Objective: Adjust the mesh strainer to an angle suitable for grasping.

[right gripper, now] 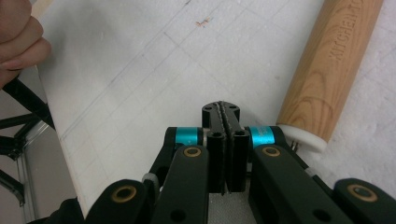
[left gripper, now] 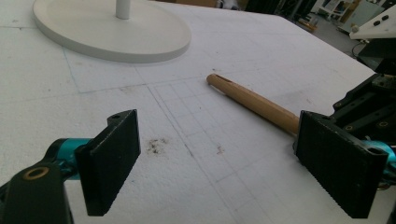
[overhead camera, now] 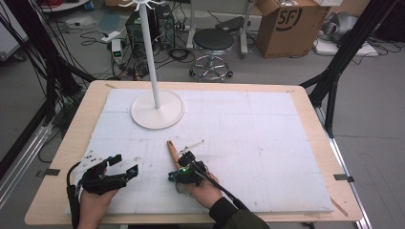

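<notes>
- Worktop [overhead camera: 67,143] is wood, covered by a white foam sheet [overhead camera: 267,143] with faint grid lines.
- Left gripper [overhead camera: 123,166] sits at the near left of the sheet, held by the left hand [overhead camera: 93,202]; fingers [left gripper: 109,158] spread wide, nothing between them.
- Right gripper [overhead camera: 184,161] is near the middle front, held by the right hand [overhead camera: 203,191]; in the right gripper view its fingers [right gripper: 226,140] are pressed together, gripping nothing.
- Wooden handle [overhead camera: 172,150] lies flat on the sheet just beside the right gripper, its free end pointing away from the person. It has lettering along it and a white end cap [right gripper: 306,140] just right of the closed fingers.
- In the left gripper view the handle [left gripper: 254,102] runs behind the right-hand finger, its hole end out on bare sheet.
- White stand [overhead camera: 157,112] with a round base and tall pole sits at the far left of the sheet, well apart from both grippers.
- Beyond the worktop: black stool [overhead camera: 212,47], cardboard box [overhead camera: 291,26], cables on the floor.
</notes>
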Available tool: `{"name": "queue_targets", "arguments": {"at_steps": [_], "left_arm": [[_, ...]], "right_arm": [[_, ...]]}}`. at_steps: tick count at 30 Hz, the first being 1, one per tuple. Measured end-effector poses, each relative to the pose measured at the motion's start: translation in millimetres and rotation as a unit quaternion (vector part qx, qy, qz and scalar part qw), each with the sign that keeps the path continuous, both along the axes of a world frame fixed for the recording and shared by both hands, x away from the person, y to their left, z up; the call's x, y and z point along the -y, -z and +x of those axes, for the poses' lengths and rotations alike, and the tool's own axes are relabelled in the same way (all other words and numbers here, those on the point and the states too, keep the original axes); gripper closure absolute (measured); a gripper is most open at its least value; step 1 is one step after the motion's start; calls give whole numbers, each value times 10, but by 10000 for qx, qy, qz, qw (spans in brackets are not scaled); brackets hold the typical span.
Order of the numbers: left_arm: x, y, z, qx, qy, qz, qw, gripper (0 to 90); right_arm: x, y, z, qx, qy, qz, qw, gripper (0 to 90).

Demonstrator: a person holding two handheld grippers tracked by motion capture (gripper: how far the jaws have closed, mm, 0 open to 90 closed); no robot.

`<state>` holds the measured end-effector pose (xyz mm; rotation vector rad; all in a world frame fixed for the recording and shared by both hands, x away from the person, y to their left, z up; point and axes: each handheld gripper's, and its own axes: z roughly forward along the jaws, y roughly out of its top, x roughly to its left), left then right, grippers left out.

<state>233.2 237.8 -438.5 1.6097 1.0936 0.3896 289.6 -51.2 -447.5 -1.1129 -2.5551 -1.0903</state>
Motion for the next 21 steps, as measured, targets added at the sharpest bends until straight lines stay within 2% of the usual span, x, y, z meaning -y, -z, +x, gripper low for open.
{"name": "queue_targets", "arguments": {"at_steps": [8, 18, 19, 21], "left_arm": [[-5, 4, -3, -11, -8, 26, 10000, 149], [3, 5, -11, -17, -7, 46, 10000, 149], [3, 6, -10, -24, -5, 47, 10000, 149], [2, 8, -9, -24, -9, 49, 10000, 149]], "right_arm": [[127, 0, -29, -26, 42, 17, 10000, 891], [346, -23, 6, -62, 161, -94, 9998, 891], [377, -18, 13, -20, 167, -82, 9998, 891], [471, -6, 10, -87, 227, 3, 9997, 891]]}}
